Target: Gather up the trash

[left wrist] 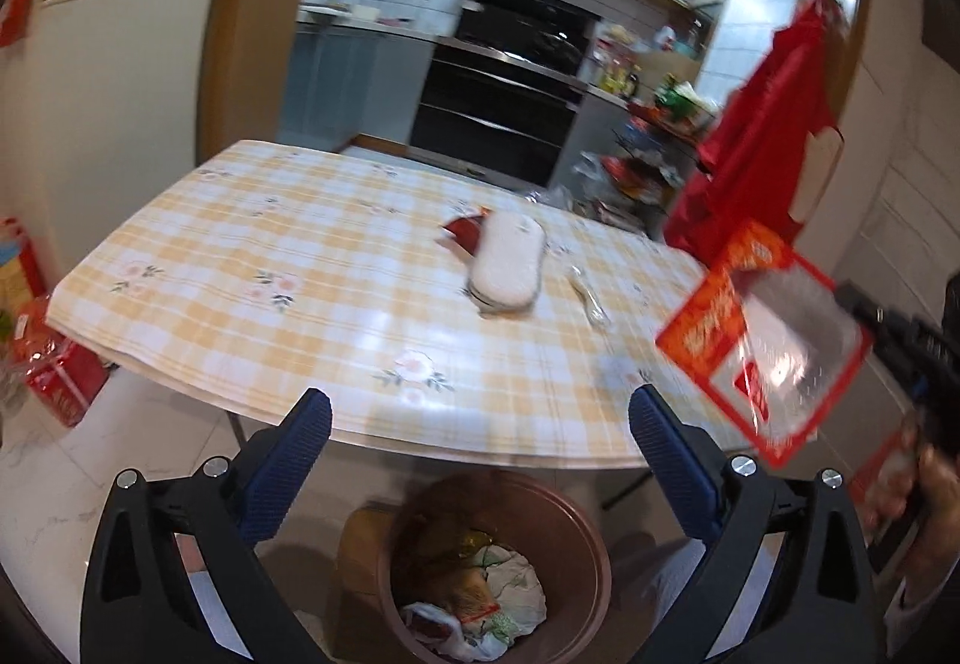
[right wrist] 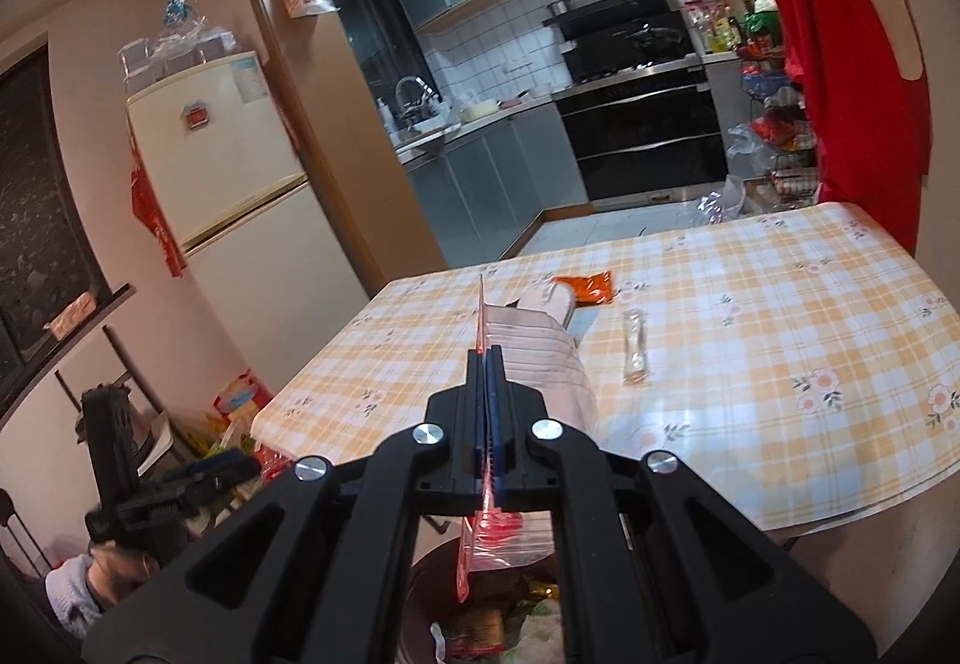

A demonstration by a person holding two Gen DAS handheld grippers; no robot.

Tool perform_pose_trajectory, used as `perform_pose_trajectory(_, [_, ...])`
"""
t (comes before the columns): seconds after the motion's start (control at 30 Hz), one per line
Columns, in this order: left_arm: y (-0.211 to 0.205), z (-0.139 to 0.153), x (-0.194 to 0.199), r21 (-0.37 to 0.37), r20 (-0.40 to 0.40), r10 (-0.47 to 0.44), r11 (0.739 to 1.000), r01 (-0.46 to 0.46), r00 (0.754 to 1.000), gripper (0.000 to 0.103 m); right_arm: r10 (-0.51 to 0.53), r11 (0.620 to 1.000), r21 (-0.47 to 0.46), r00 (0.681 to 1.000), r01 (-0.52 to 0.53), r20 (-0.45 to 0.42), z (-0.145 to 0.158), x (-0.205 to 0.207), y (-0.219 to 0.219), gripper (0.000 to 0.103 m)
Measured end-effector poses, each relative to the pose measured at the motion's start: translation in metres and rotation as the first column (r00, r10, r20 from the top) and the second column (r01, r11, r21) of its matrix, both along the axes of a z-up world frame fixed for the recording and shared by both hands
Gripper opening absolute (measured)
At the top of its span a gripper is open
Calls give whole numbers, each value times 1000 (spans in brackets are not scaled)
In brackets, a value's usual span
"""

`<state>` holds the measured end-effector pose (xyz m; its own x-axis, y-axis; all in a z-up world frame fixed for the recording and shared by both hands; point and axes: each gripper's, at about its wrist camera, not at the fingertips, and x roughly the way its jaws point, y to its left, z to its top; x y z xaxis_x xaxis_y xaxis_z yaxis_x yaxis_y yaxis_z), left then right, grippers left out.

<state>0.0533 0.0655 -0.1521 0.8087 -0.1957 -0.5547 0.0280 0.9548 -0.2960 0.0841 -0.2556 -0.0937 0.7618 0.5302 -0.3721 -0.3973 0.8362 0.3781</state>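
The right tool (right wrist: 487, 364) is clamped on a red-and-clear wrapper (left wrist: 774, 340), held above the bin (left wrist: 498, 562) by the desk (left wrist: 252, 268) — the drop looks near. The left tool (left wrist: 480, 424) gapes empty. Next: release over the bin; more scraps (right wrist: 635, 343) wait on the desk.

Both wrist views near the checked table (left wrist: 252, 268), facing the kitchen; shared bin (left wrist: 576, 532), perhaps below.
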Motion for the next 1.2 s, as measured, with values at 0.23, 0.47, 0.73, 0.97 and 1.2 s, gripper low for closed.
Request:
perform_pose_trajectory(0.23, [15,2,-2,6,4,56,998,-56,998,97,41,996,-72,998,-44,-43,-12,0,24,6])
perform_pose_trajectory(0.47, [28,-5,-4,-8,-28,109,994,-109,994,97,82,991,-103,994,-89,-71,-20,-4,41,6])
perform_pose_trajectory(0.73, [35,-12,-6,-17,-47,134,991,-135,990,97,139,979,-132,985,-153,-106,-30,-9,60,6])
perform_pose_trajectory(0.97, [39,-15,-7,-20,-54,147,989,-148,988,97,159,964,-190,977,-184,-139,-39,-13,76,34])
perform_pose_trajectory(1.2, [41,-19,-8,-16,-61,154,988,-156,986,97,67,960,-267,995,-86,-79,-37,-15,71,93])
